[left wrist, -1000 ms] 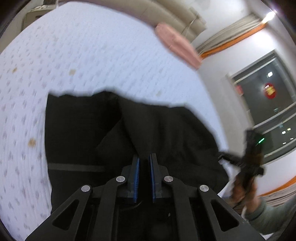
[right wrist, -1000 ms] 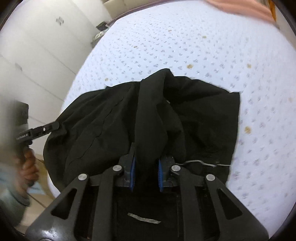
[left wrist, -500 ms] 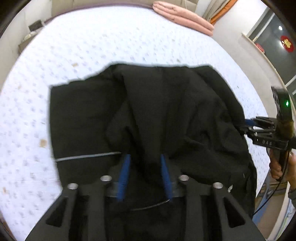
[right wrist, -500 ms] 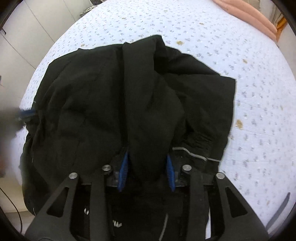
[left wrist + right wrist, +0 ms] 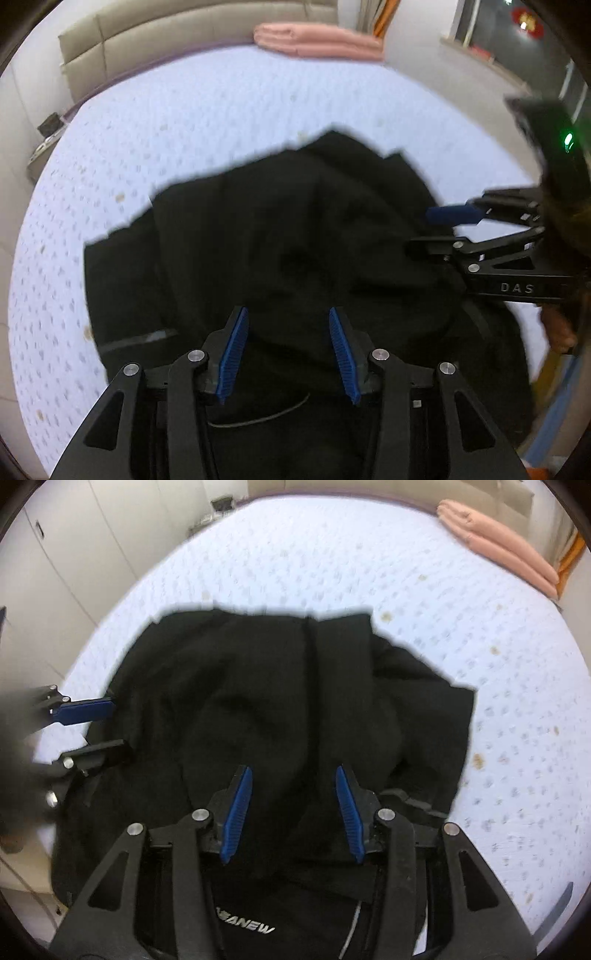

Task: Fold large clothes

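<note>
A large black garment (image 5: pixel 295 221) lies bunched on the bed, also filling the right wrist view (image 5: pixel 277 683), where white lettering shows on its near edge. My left gripper (image 5: pixel 287 321) hovers over its near side, jaws opening, with a loose hump of cloth between the blue pads but not pinched. My right gripper (image 5: pixel 293 775) stands the same way, jaws opening over a slack fold. Each gripper shows in the other's view at the garment's side edge: the right gripper (image 5: pixel 439 230) and the left gripper (image 5: pixel 99 731), both with fingers apart.
The bed sheet (image 5: pixel 221 110) is pale with small speckles and spreads beyond the garment. A folded pink blanket (image 5: pixel 498 550) lies at the far edge by the beige headboard (image 5: pixel 166 40). White wardrobe doors (image 5: pixel 55 554) stand to one side. A hand (image 5: pixel 557 328) holds the right gripper.
Both grippers were shut on a raised ridge of black cloth; their jaws have since parted and the cloth has slumped onto the bed. The left gripper swung closer to the right one.
</note>
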The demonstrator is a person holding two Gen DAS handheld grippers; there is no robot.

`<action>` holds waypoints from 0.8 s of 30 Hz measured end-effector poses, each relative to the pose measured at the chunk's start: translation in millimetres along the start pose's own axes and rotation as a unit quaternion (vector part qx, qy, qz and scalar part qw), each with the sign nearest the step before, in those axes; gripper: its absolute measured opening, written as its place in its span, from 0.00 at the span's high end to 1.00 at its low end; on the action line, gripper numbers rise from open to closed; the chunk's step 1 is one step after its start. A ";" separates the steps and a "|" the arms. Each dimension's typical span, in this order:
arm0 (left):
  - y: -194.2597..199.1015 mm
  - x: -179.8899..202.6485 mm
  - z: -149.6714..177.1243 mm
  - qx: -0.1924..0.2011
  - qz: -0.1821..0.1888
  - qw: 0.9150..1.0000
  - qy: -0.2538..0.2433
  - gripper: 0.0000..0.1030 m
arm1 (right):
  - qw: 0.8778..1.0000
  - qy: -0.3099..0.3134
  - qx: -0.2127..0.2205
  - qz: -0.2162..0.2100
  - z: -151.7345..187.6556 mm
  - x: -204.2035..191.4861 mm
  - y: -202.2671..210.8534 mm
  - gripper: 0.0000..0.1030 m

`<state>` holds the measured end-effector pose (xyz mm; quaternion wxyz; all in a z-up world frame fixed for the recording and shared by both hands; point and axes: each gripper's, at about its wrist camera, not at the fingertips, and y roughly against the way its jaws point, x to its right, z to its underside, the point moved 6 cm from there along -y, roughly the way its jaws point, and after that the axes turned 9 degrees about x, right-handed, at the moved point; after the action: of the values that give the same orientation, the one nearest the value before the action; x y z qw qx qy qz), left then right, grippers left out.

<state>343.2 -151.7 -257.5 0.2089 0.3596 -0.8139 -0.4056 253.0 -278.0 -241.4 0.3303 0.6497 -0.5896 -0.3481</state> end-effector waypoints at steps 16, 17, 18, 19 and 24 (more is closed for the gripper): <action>21.6 -22.3 -47.5 0.056 -0.024 0.997 0.045 0.42 | 0.999 0.008 0.032 0.005 -28.7 15.0 10.4 0.56; 21.0 -28.1 -59.3 0.068 -0.022 0.996 0.051 0.40 | 0.999 0.007 0.050 0.005 -44.4 18.5 10.8 0.56; 16.1 -35.1 -70.7 0.080 -0.028 0.995 0.055 0.40 | 0.998 0.006 0.062 0.006 -59.6 21.5 6.1 0.56; 6.1 -42.7 -80.1 0.085 -0.047 0.994 0.054 0.40 | 0.997 0.008 0.070 0.009 -72.1 22.2 0.2 0.56; -60.1 -69.3 -73.0 0.026 -0.060 0.994 0.087 0.40 | 0.999 0.030 0.046 0.003 -99.9 26.3 -61.8 0.62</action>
<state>459.6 -161.4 -266.9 0.2449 0.4473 -0.7796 -0.3636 371.9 -296.9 -241.1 0.3188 0.6722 -0.5969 -0.3004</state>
